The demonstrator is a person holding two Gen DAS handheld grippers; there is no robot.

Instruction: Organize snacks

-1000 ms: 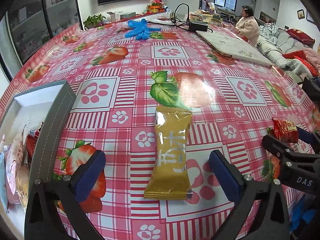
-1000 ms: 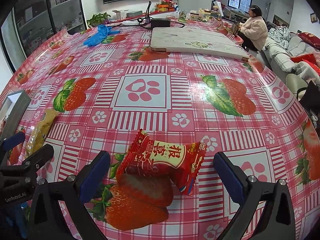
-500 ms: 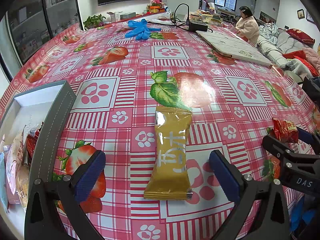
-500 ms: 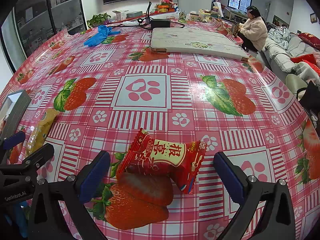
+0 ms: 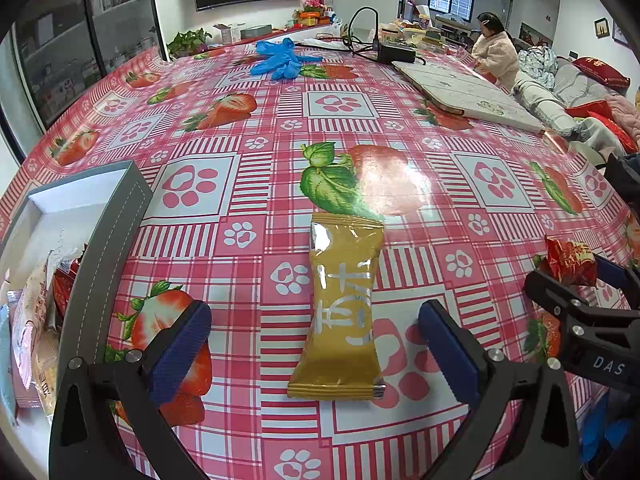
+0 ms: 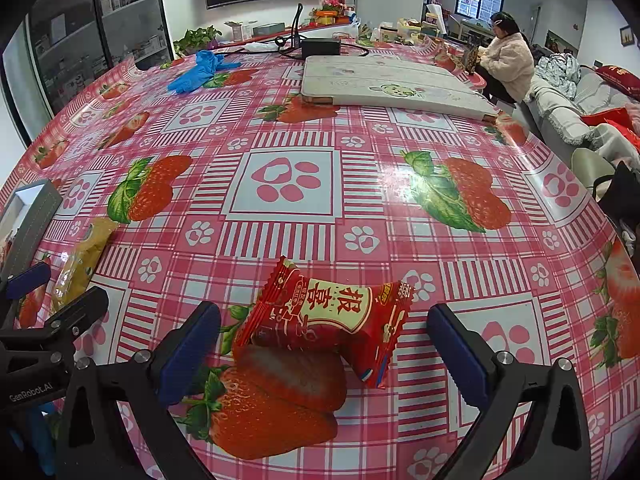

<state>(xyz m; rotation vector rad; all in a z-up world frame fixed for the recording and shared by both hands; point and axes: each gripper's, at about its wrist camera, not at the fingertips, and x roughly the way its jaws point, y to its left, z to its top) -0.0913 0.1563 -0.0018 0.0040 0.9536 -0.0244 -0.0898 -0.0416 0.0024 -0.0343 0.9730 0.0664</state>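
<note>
The tablecloth (image 5: 280, 128) is glossy, wipe-clean plastic; window light glares off it at the centre of the left wrist view. The gold snack packet (image 5: 340, 312), lower centre, is shiny film with crimped, ridged end seals. The red snack packet (image 6: 332, 316), lower centre of the right wrist view, is crinkled glossy foil. The storage box (image 5: 108, 260) at the left edge has a matt grey, leather-like wall with pale stitching. The left gripper (image 5: 316, 340) shows matt black plastic, ribbed blue pads and small bright metal screws. The blue gloves (image 5: 280, 62), upper centre, look thin and rubbery.
</note>
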